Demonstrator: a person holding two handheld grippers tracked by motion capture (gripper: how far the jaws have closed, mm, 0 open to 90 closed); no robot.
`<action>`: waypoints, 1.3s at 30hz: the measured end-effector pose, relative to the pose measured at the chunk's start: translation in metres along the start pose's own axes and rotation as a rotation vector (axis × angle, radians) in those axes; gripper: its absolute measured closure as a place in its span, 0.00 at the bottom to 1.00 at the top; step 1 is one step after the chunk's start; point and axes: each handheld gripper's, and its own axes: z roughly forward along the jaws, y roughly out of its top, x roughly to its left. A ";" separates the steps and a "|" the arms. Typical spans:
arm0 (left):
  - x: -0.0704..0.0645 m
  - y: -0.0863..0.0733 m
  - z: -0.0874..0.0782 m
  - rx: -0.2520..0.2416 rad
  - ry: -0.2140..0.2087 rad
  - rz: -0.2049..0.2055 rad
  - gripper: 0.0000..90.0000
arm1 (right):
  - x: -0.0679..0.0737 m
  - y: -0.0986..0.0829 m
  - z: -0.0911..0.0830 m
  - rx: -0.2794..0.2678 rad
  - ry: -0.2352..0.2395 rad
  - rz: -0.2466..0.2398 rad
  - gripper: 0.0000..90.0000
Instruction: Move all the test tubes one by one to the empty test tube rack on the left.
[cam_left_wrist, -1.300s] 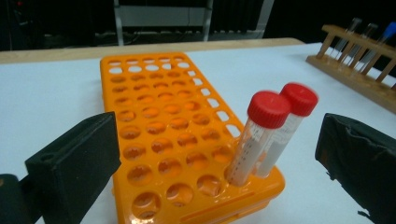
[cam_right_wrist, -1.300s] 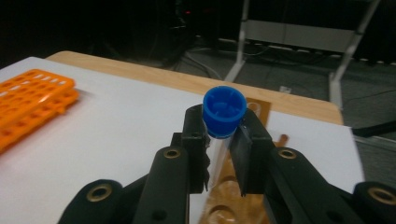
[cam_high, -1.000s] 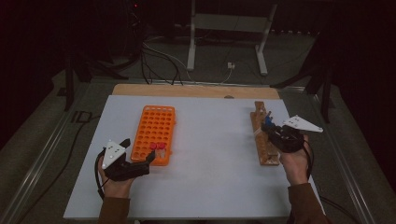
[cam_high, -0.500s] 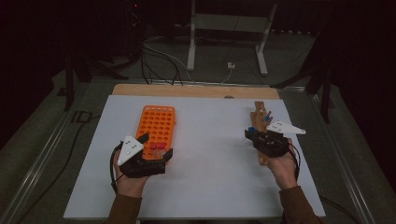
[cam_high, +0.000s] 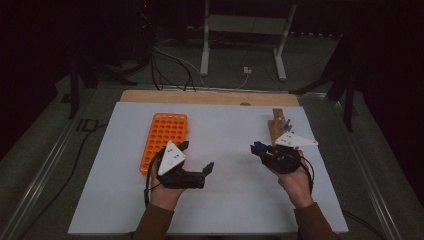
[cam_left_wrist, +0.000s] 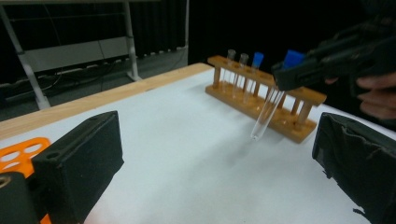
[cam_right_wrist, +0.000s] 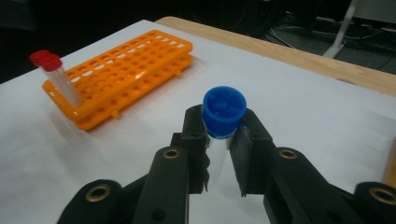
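The right gripper (cam_right_wrist: 219, 154) clenches a blue-capped tube (cam_right_wrist: 223, 114) just under its cap, lifted clear of the wooden rack (cam_left_wrist: 266, 102) at 2 o'clock; the left gripper (cam_high: 195, 160) hangs released and empty at 7 o'clock beside the orange rack (cam_high: 165, 137), which holds one red-capped tube (cam_right_wrist: 55, 77); judging by this, the transfer is midway, with three tubes left in the wooden rack.

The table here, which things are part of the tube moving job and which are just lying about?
Part of the job:
- blue-capped tube, held in the right gripper
- left gripper, open
- wooden rack with its tubes
- orange rack
- red-capped tubes in it

Lying about:
- cables on the floor
- metal stand
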 end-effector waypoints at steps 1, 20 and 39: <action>-0.002 -0.001 0.004 0.007 -0.011 0.001 0.03 | 0.001 0.000 0.000 0.002 0.009 -0.005 0.85; -0.034 -0.016 0.078 0.173 -0.171 0.020 0.33 | 0.023 -0.001 0.012 0.051 0.125 -0.014 0.85; -0.042 -0.018 0.086 0.149 -0.207 0.055 0.86 | 0.027 -0.001 0.013 0.056 0.158 -0.019 0.85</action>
